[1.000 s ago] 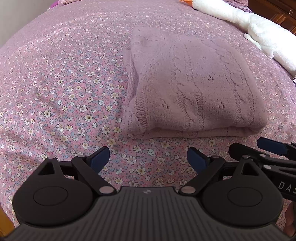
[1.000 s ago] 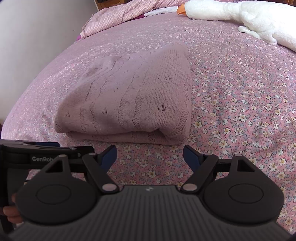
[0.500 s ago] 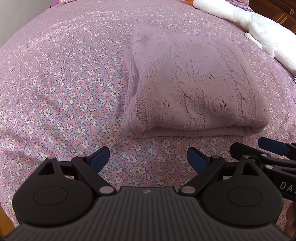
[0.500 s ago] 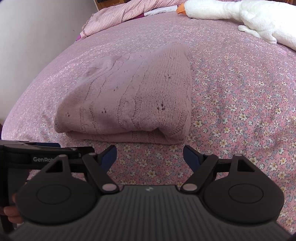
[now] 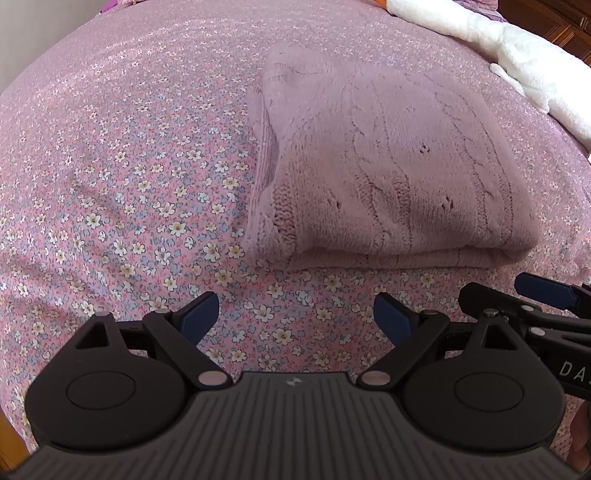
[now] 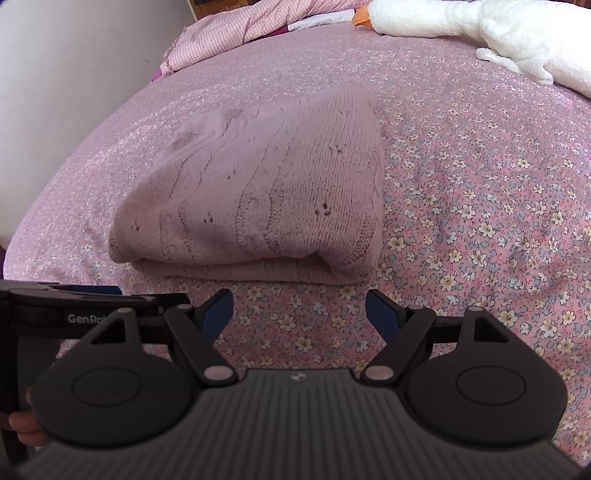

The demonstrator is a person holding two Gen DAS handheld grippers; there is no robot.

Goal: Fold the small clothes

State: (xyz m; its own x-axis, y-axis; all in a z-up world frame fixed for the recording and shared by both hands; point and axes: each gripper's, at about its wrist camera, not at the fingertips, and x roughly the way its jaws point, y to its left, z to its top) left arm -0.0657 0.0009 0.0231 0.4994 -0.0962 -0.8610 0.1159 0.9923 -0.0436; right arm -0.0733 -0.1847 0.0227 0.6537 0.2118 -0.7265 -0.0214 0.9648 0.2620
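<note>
Left wrist view: a pink cable-knit sweater (image 5: 391,170) lies folded into a compact rectangle on a bed covered by a pink floral bedspread (image 5: 122,173). The folded edge faces the camera and shows stacked layers; a ribbed edge shows along the sweater's left side. The left gripper (image 5: 295,317) hangs above bare bedspread just short of the sweater's near edge, its blue-padded fingers (image 5: 199,314) spread wide apart with nothing between them and no contact with the knit. The right gripper (image 5: 532,299) enters at the lower right of this view, beside the sweater's near right corner; only part of it shows here.

Right wrist view: the same sweater (image 6: 266,192) sits ahead, its near folded edge just beyond the right gripper (image 6: 299,308). The fingers (image 6: 380,310) stand apart, empty, over the bedspread (image 6: 480,206) and clear of the sweater. The left gripper (image 6: 85,295) appears at the lower left, near the sweater's near left corner, with fingertips of the hand (image 6: 22,424) that holds it visible below. Well beyond the sweater, a white plush goose (image 6: 480,26) with an orange beak lies at the far side of the bed, and a pink checked cloth (image 6: 240,29) is bunched at the far left.
</note>
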